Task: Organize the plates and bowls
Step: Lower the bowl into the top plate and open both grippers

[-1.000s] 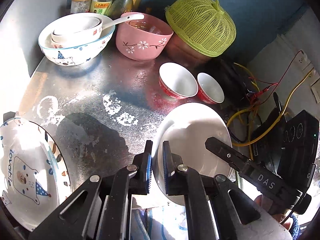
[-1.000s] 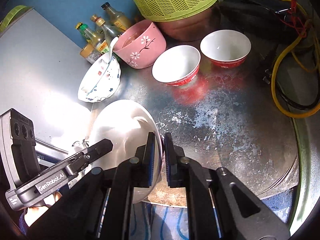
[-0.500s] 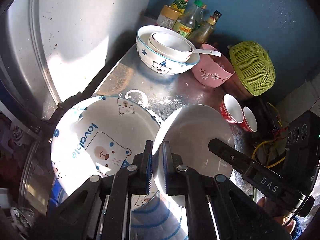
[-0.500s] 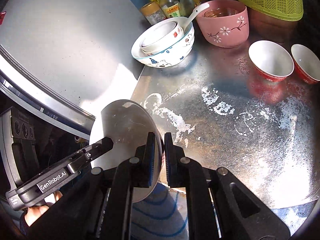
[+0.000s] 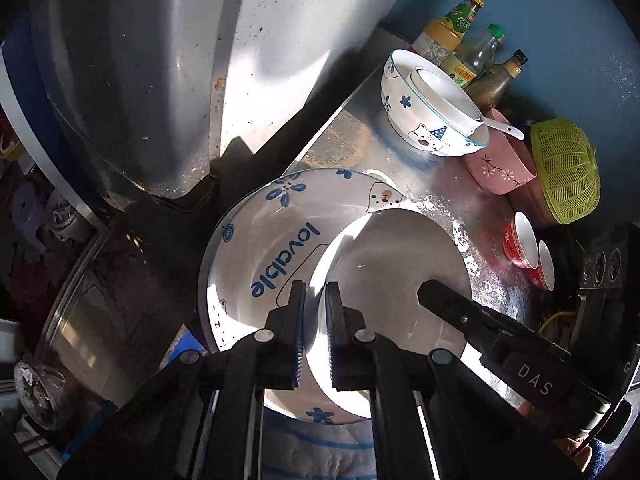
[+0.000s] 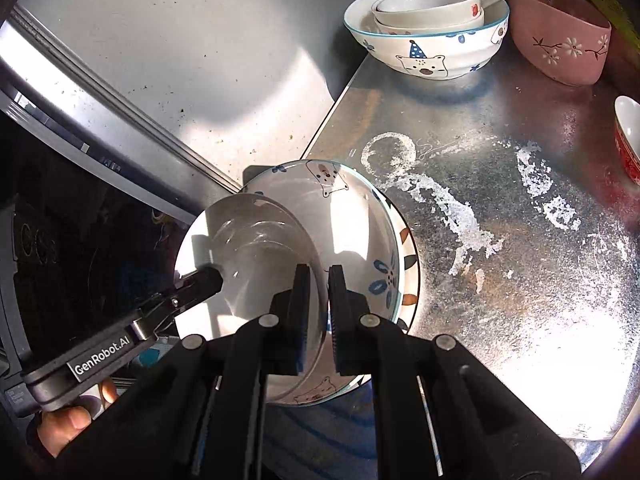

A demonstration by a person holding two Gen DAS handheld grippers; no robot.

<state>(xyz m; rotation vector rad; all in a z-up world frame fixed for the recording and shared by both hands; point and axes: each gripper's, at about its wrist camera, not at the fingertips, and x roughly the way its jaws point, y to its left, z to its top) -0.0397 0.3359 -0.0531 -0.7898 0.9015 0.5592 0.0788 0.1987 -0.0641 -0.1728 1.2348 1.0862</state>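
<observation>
Both grippers are shut on the rim of a plain white plate (image 5: 396,264), one on each side. My left gripper (image 5: 314,312) pinches its left edge; my right gripper (image 6: 318,300) pinches its right edge, and the plate (image 6: 248,248) shows there too. The plate hangs just above a large bear-print "lovable" plate (image 5: 264,240) that lies at the counter's near left corner, also in the right wrist view (image 6: 360,216). The right gripper also shows in the left wrist view (image 5: 480,328), the left one in the right wrist view (image 6: 160,308).
A bear-print bowl (image 6: 428,46) with smaller white bowls and a spoon nested inside stands at the back, beside a pink flower bowl (image 6: 560,44). Two red bowls (image 5: 524,246), a green mesh cover (image 5: 568,176) and sauce bottles (image 5: 460,36) line the back. A steel wall panel (image 5: 160,80) rises left.
Both grippers have carried the white plate leftwards across the counter, from near the red bowls to over the bear-print plate. Both grips stay shut.
</observation>
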